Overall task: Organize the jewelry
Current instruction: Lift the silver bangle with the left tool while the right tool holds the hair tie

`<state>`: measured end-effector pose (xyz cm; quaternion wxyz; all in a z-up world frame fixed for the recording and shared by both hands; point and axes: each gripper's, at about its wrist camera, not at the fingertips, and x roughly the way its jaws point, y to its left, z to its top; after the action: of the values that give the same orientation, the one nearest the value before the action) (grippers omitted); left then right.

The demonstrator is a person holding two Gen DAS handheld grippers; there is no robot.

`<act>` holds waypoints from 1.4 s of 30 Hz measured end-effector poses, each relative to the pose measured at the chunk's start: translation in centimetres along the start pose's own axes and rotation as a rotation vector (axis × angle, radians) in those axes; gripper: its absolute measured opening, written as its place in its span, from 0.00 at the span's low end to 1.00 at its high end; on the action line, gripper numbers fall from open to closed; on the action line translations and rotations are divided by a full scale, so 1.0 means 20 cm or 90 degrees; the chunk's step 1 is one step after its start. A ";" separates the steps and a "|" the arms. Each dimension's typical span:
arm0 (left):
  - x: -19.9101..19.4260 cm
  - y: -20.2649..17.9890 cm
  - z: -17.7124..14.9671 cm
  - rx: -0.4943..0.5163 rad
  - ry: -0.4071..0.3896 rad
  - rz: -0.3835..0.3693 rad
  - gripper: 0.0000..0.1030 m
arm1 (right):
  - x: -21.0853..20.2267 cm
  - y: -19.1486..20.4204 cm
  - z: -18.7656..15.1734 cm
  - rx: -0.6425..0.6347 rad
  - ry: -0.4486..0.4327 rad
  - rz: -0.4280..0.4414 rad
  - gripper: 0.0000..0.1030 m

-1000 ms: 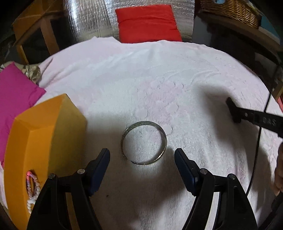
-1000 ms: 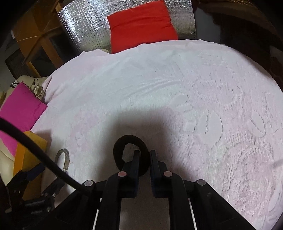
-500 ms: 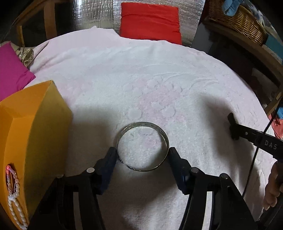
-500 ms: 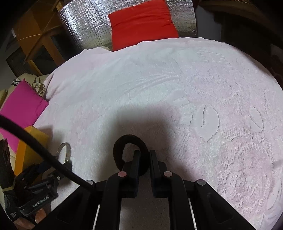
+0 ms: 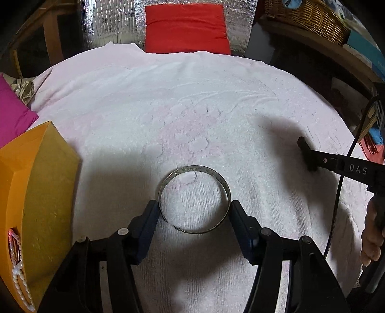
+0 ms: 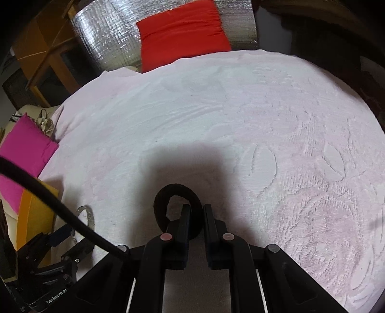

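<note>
A silver bangle (image 5: 194, 199) lies flat on the pale pink towel (image 5: 192, 108). My left gripper (image 5: 194, 211) straddles it, its blue pads (image 5: 149, 216) touching the bangle's two sides. An orange jewelry box (image 5: 33, 192) stands at the left, with a pearl and pink bead strand (image 5: 16, 264) hanging at its near edge. My right gripper (image 6: 196, 211) is shut on a black fabric hair ring (image 6: 166, 195) and holds it just above the towel. The right gripper also shows at the right of the left wrist view (image 5: 305, 154). The bangle (image 6: 86, 214) and box (image 6: 36, 211) show at the left of the right wrist view.
A red cushion (image 5: 186, 29) leans on silver foil at the back. A magenta cushion (image 5: 12, 115) lies at the left. A wicker basket (image 5: 305, 19) sits on a shelf at the back right. A black cable (image 6: 60, 214) crosses the right wrist view.
My left gripper moved forward over the bangle and narrowed until its pads reached the bangle's sides. The right gripper kept still, holding the black ring.
</note>
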<state>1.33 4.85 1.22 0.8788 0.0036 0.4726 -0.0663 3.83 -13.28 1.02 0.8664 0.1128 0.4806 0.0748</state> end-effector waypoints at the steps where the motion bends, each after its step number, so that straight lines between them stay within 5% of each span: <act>1: -0.01 0.00 -0.01 0.000 0.000 0.003 0.62 | 0.00 0.00 0.00 0.001 -0.001 0.001 0.11; 14: -0.03 -0.05 -0.01 0.031 -0.018 0.039 0.61 | -0.02 0.00 0.02 0.009 -0.009 0.000 0.22; 33: -0.01 -0.07 -0.02 0.041 -0.017 0.056 0.61 | 0.01 0.05 0.00 -0.037 -0.018 -0.033 0.14; 42: 0.00 -0.05 -0.02 0.023 -0.015 0.076 0.75 | 0.01 0.04 0.00 -0.028 -0.015 -0.031 0.15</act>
<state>0.96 3.91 1.10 0.8865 0.0469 0.4598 -0.0219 3.85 -12.51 1.05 0.8759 0.0830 0.4711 0.0629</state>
